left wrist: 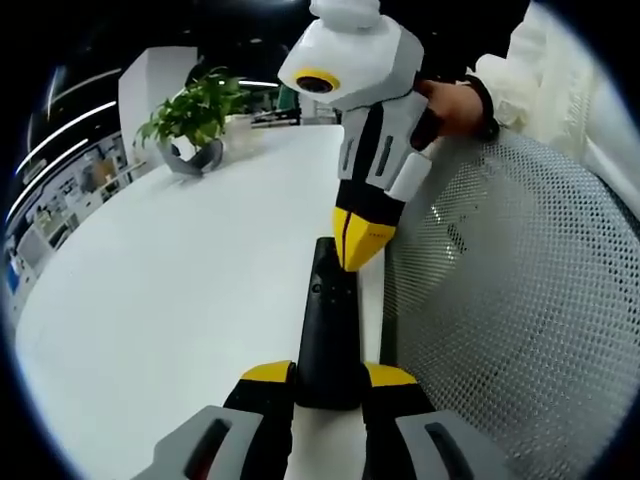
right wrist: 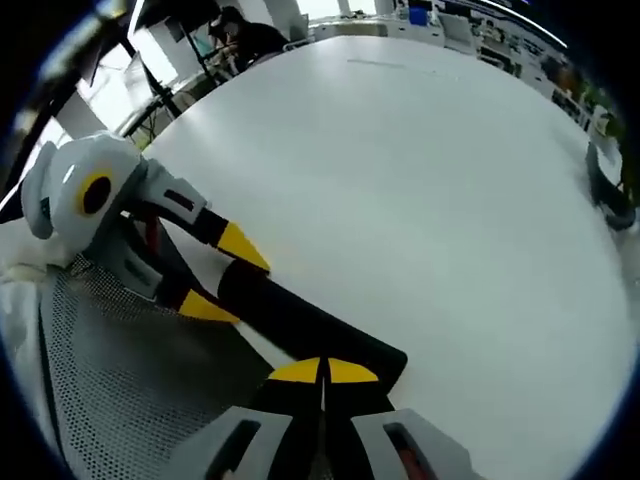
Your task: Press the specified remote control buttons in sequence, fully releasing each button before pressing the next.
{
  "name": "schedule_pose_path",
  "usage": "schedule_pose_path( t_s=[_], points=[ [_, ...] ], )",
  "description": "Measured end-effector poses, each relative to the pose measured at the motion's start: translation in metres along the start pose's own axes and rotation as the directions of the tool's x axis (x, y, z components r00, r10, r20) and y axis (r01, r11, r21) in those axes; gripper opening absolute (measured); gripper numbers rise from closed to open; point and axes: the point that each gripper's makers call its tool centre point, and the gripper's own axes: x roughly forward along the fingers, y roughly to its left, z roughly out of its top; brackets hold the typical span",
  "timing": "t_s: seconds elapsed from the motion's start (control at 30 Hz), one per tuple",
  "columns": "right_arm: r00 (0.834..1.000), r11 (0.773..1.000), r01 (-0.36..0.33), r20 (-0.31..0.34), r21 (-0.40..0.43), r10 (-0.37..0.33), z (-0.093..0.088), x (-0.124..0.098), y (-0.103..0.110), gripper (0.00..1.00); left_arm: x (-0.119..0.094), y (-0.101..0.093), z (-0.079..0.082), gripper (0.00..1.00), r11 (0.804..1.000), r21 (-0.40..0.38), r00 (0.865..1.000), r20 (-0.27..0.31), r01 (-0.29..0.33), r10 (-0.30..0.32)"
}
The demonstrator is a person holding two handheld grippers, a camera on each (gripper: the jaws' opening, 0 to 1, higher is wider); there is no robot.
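Left gripper view – left gripper (left wrist: 329,375) clamps remote (left wrist: 329,335); buttons indistinct.

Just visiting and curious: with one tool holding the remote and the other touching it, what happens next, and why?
Probably a small lift of the right gripper off the remote. Its closed tips rest on the remote's upper end, while the left gripper clamps the lower end; each button must be released before the next press.

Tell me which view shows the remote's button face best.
The left gripper view: the remote runs lengthwise with its top face and a small button visible, the right gripper touching it. The right gripper view shows it as a plain dark bar.
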Motion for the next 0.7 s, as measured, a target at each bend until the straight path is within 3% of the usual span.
schedule_pose_path(
  t_s=[0.17, 0.3, 0.43, 0.7],
  points=[
    [1.000, 0.999, -0.024, 0.009, 0.033, 0.024, 0.000, -0.001, -0.002, 0.00, 0.000, 0.000, 0.000, 0.25, 1.000, -0.006, 1.000, -0.004, -0.005, 0.005],
    [0.998, 0.999, 0.035, 0.048, 0.026, -0.036, 0.006, -0.005, -0.012, 0.00, 0.000, 0.000, 0.000, 0.25, 1.000, -0.012, 1.000, -0.004, -0.010, 0.010],
    [0.996, 0.999, 0.023, 0.084, 0.030, -0.026, 0.012, -0.009, -0.013, 0.00, -0.001, 0.000, 0.000, 0.25, 1.000, -0.017, 1.000, -0.005, -0.012, 0.012],
    [0.998, 1.000, 0.000, 0.059, -0.012, 0.001, 0.012, 0.002, -0.008, 0.00, -0.001, 0.000, 0.000, 0.25, 0.999, -0.034, 1.000, -0.005, -0.022, 0.021]
  ],
)
